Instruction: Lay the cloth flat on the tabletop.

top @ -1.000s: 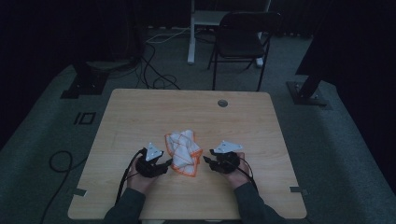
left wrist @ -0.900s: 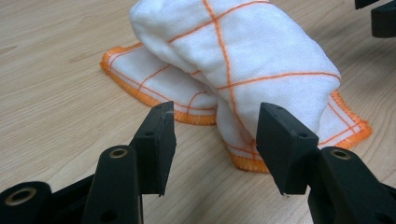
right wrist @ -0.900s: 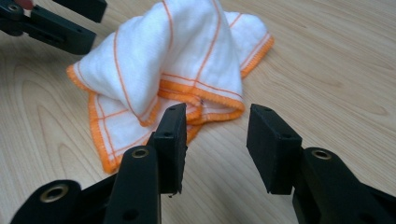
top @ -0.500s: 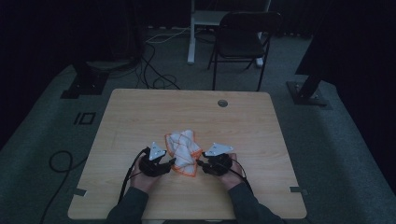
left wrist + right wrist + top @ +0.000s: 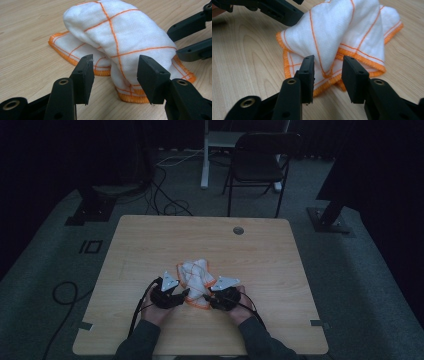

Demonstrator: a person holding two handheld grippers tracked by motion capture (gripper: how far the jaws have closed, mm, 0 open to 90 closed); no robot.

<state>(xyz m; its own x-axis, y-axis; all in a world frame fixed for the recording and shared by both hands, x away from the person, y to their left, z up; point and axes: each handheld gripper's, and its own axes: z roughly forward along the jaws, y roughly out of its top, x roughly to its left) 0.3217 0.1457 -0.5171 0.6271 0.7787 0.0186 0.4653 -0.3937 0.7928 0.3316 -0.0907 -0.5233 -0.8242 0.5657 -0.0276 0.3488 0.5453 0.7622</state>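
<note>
Down near the table's (image 5: 150, 245) near edge lies a crumpled white cloth (image 5: 196, 276) with orange trim. Left gripper (image 5: 113, 75) and right gripper (image 5: 327, 72) flank it, jaws apart, holding nothing.

One cloth (image 5: 196, 282), two grippers, one chair (image 5: 257, 162)

Dim, underexposed high view with black surroundings; brighter, evenly lit gripper views, sharp throughout.
</note>
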